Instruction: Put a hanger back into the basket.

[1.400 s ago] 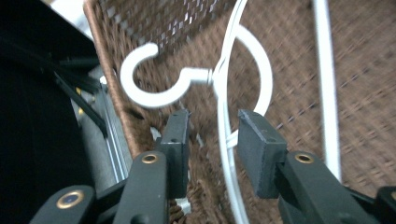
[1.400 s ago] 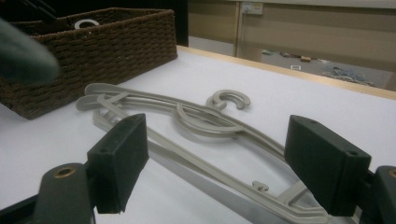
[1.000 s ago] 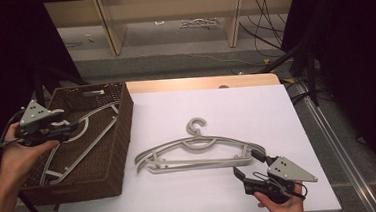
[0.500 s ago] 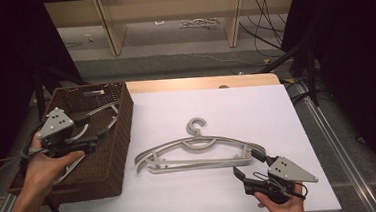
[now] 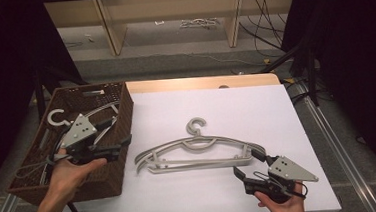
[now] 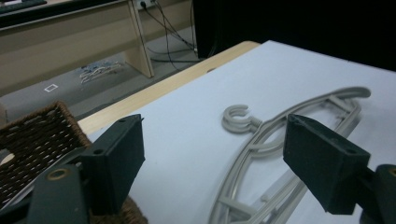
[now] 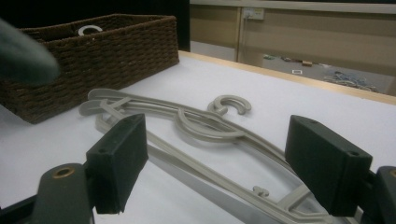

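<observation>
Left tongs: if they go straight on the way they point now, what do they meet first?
Probably the grey hangers on the white table; the open left tongs aim at their near end, though depth is unclear.

The left tongs [image 5: 122,133] now sit at the basket's [image 5: 118,103] right rim, no longer over its left, jaws just opening, empty.

A lab: dark curtains [image 5: 352,49], loose floor cables [image 5: 262,10], bare shelving [image 5: 169,12].

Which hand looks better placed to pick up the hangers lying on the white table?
Right. The right gripper sits at the end of the grey hangers, jaws open around it. The left gripper hangs open over the wicker basket, apart from them.
</observation>
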The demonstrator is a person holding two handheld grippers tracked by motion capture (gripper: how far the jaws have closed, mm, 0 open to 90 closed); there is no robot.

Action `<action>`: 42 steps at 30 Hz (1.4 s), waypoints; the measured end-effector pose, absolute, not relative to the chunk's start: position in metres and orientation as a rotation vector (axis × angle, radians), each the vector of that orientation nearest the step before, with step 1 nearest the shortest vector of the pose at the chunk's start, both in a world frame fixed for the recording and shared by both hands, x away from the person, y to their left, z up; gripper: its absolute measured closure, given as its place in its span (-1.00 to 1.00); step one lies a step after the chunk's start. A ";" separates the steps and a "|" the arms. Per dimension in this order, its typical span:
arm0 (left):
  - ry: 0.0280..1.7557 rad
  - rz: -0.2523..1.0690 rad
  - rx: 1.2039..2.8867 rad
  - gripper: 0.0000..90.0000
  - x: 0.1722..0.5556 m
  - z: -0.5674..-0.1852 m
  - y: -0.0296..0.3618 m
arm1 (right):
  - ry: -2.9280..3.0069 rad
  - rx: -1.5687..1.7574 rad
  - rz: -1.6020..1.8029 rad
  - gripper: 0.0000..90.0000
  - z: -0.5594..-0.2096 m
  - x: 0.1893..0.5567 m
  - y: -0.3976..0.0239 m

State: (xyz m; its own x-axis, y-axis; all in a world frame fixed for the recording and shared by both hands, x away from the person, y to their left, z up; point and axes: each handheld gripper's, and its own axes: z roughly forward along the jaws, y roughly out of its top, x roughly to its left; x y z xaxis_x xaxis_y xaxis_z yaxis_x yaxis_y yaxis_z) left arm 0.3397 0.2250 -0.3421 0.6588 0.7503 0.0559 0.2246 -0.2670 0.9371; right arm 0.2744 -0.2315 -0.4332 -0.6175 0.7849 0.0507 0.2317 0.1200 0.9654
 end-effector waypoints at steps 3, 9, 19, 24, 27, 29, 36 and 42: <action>0.743 0.603 1.827 -0.55 0.338 -0.344 0.218 | 1.934 0.986 1.492 -0.51 -0.433 0.274 -0.234; 0.705 0.550 1.845 -0.62 0.336 -0.350 0.206 | 1.943 0.994 1.487 -0.51 -0.433 0.274 -0.236; 0.696 0.536 1.916 -0.63 0.341 -0.361 0.191 | 1.960 0.960 1.493 -0.51 -0.431 0.273 -0.228; 0.671 0.571 1.960 -0.60 0.352 -0.359 0.177 | 1.944 0.964 1.509 -0.51 -0.433 0.274 -0.230; 0.662 0.549 1.976 -0.60 0.359 -0.359 0.166 | 1.946 0.971 1.482 -0.51 -0.431 0.273 -0.231; 0.645 0.559 2.007 -0.60 0.364 -0.359 0.160 | 1.945 0.959 1.486 -0.51 -0.431 0.272 -0.230; 0.628 0.534 2.120 -0.52 0.390 -0.371 0.131 | 1.967 0.959 1.476 -0.51 -0.431 0.273 -0.228; 0.630 0.504 2.208 -0.43 0.416 -0.385 0.105 | 1.952 0.955 1.505 -0.51 -0.431 0.273 -0.228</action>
State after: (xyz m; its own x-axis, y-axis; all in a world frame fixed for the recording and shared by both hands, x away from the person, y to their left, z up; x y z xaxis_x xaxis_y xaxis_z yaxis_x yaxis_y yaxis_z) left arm 0.4164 0.1046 -0.3847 0.7995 0.5810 0.1527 0.2760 -0.5811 0.7656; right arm 0.2734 -0.2277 -0.4309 -0.6332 0.7733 0.0337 0.2292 0.1458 0.9624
